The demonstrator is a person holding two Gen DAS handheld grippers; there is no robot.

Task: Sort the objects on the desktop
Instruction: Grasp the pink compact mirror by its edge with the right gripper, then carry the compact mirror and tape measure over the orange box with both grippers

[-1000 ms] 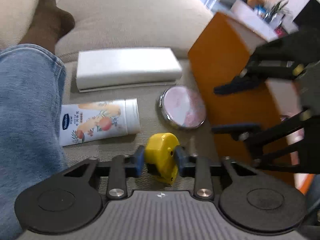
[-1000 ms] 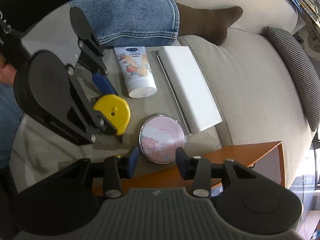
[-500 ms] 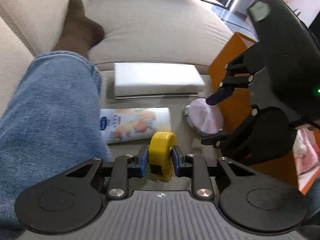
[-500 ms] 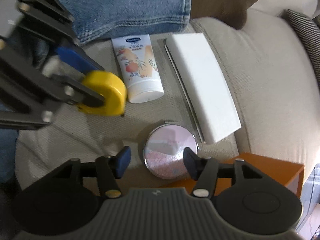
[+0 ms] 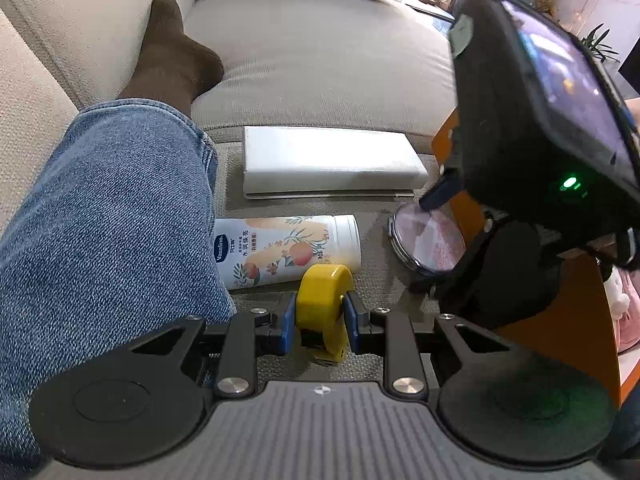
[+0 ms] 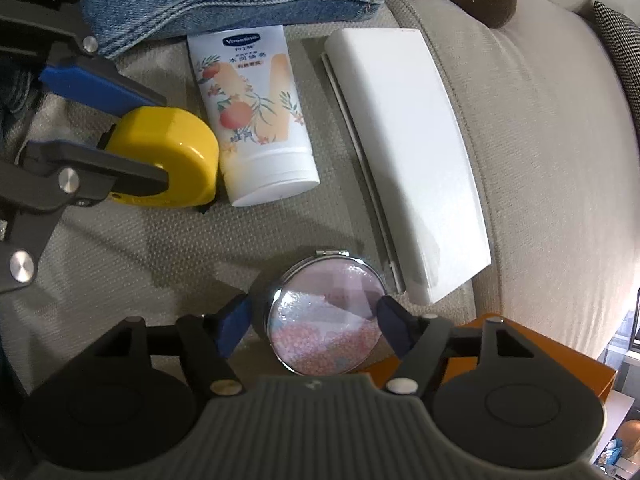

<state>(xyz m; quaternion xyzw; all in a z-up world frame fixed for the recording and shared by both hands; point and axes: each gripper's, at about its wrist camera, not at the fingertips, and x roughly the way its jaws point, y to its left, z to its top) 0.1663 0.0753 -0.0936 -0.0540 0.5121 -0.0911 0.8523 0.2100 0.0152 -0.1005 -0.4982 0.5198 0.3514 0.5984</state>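
Glossy yellow plastic tape measure (image 6: 172,152); smooth printed plastic lotion tube (image 6: 256,120); round compact mirror (image 6: 328,316) with shiny metal rim and glittery lid; matt white box (image 6: 408,152); coarse woven beige sofa cloth (image 6: 540,140); blue denim (image 5: 100,220)

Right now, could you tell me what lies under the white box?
A thin flat sheet shows along the long edge of the white box. Its extent beneath is hidden. Both rest on the sofa cushion.

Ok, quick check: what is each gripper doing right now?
Left gripper: shut on the yellow tape measure.
Right gripper: open, fingers either side of the round compact mirror, not clamped yet.
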